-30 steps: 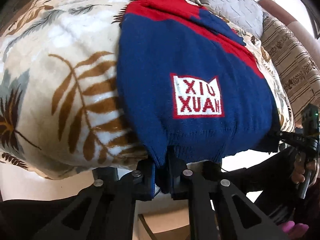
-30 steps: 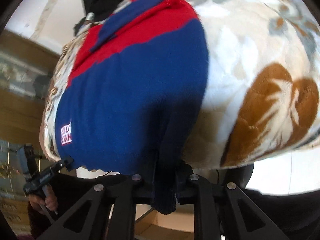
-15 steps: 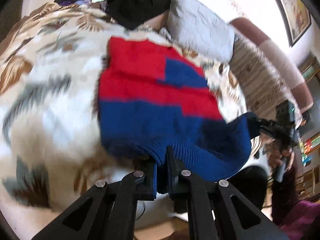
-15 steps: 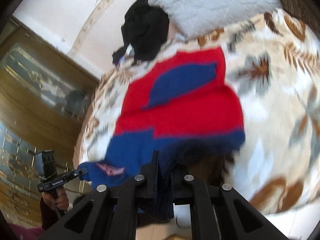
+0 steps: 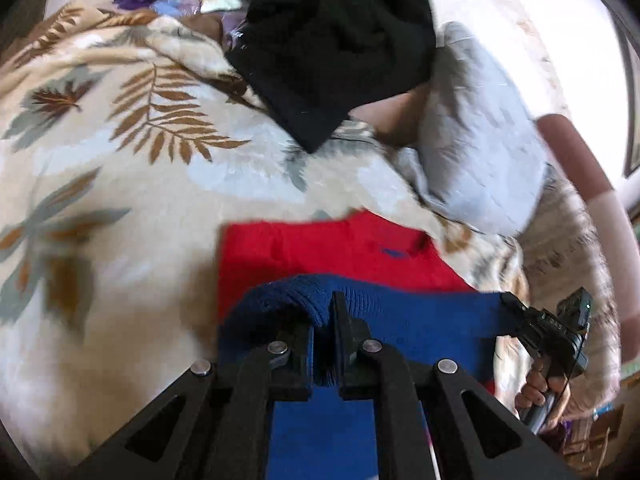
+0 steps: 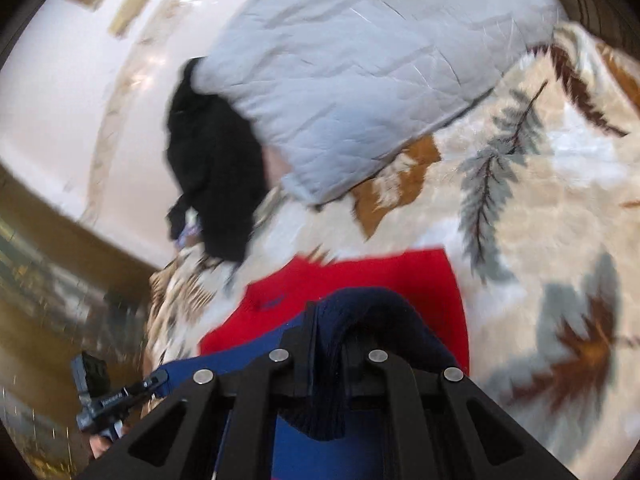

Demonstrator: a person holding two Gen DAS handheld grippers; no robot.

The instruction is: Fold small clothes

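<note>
A small red and blue knitted sweater (image 5: 320, 252) lies on a leaf-patterned blanket (image 5: 120, 184). My left gripper (image 5: 323, 320) is shut on the blue ribbed hem at its left corner. My right gripper (image 6: 326, 332) is shut on the hem's other corner; it also shows at the right of the left wrist view (image 5: 516, 312). The blue hem is lifted and carried over the red upper part (image 6: 360, 276), so the sweater is doubled over. The left gripper also shows low at the left of the right wrist view (image 6: 156, 380).
A grey quilted pillow (image 5: 480, 152) lies beyond the sweater, also in the right wrist view (image 6: 360, 72). A pile of black clothes (image 5: 336, 36) sits at the far end of the blanket. A striped sofa arm (image 5: 580, 248) is at the right.
Both grippers have lifted the blue hem from the near edge and carried it forward over the red shoulders. The logo side is now turned under and out of sight.
</note>
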